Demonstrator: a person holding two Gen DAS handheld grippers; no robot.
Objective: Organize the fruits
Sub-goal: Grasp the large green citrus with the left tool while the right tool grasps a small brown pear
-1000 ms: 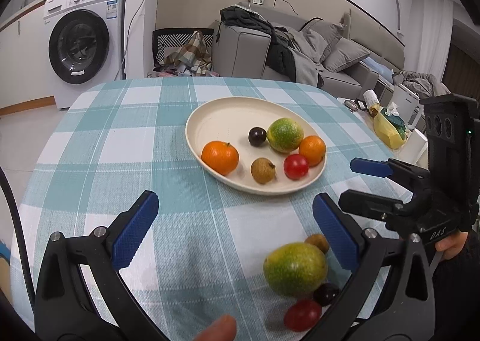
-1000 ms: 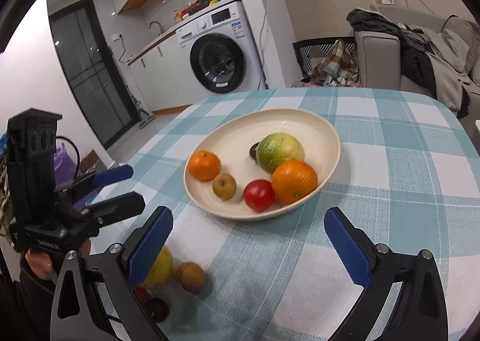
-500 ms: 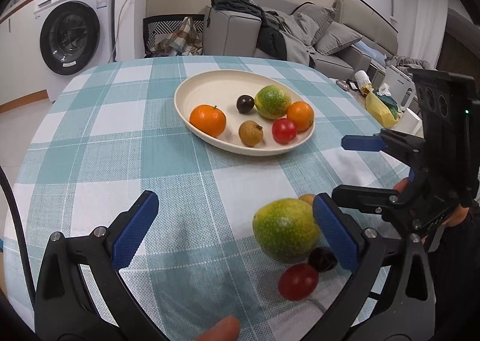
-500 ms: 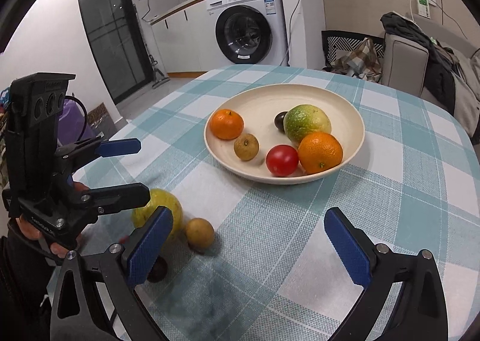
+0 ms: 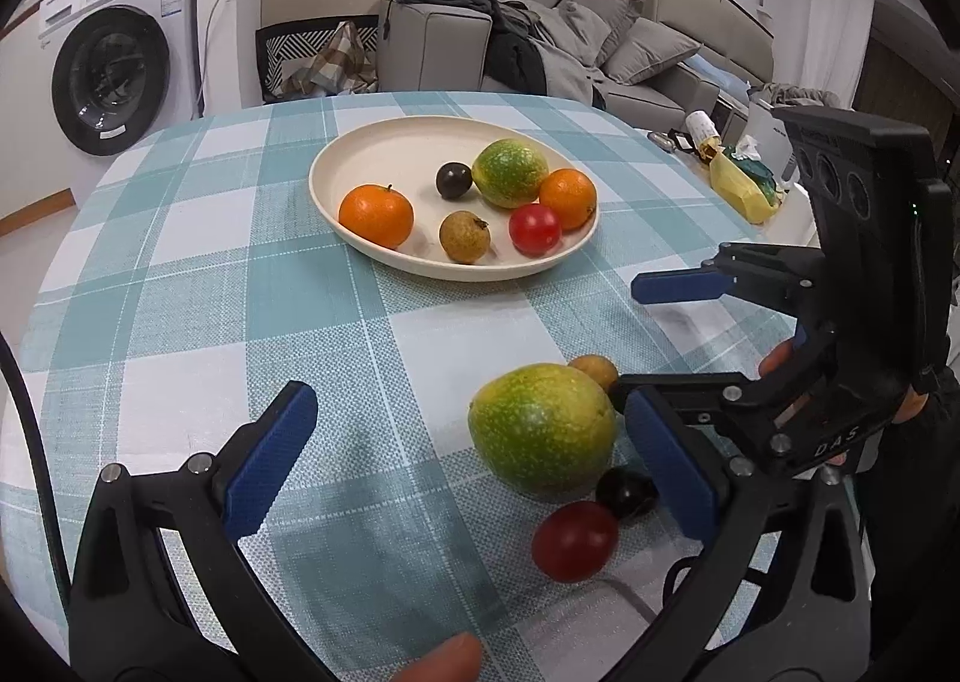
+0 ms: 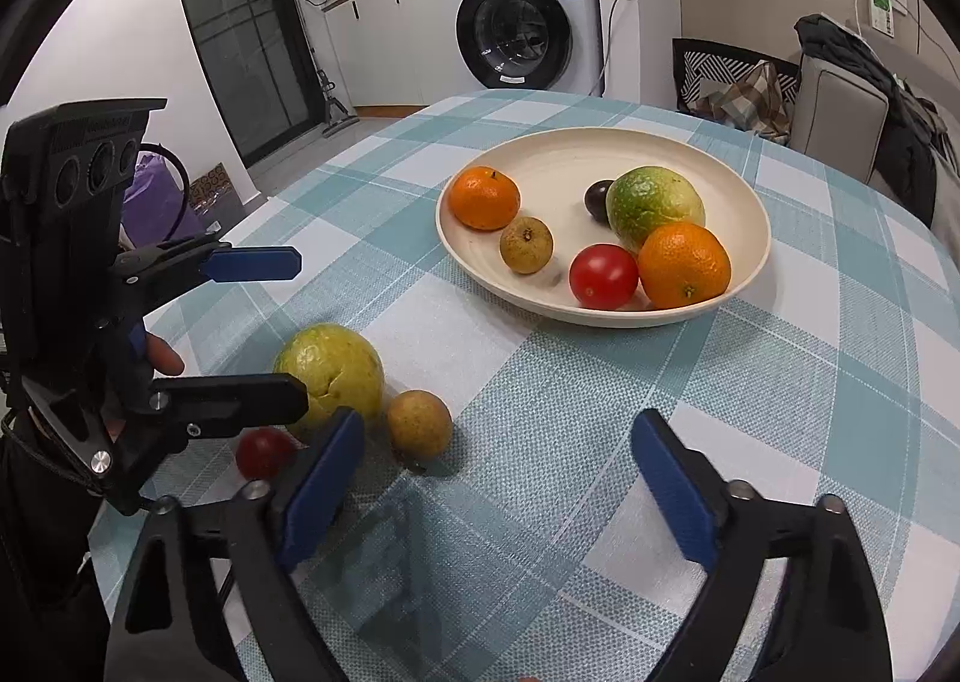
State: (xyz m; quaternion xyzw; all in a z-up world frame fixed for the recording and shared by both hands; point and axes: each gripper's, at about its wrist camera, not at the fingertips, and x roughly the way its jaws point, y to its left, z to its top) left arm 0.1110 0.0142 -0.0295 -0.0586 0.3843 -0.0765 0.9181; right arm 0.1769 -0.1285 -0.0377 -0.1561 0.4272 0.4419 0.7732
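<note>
Both pairs of fingers are released and hold nothing: the left gripper [image 5: 474,466] has its blue fingers [image 5: 267,457] spread wide with the big green-yellow fruit [image 5: 543,427] just inside its right one, while the right gripper [image 6: 495,493] is narrowing its gap over bare cloth, with only the small brown fruit [image 6: 419,422] just beside its left finger. Taking the plate [image 5: 384,153] as landmark, 6 fruits already lie in it: 2 oranges, a green fruit, a dark plum-like one, a brown one and a red tomato. That looks like a bit over half the job. 4 pieces remain on the table [image 5: 180,262], on the near side of the plate and well apart from it: the big green-yellow fruit, the small brown fruit touching it, a red tomato [image 5: 575,541] and a dark round fruit [image 5: 625,493] just beside it. As for writing, the right gripper's body shows "DAS" in the left wrist view; the washing machine [image 6: 528,15] beyond the plate carries labels too small to read.
</note>
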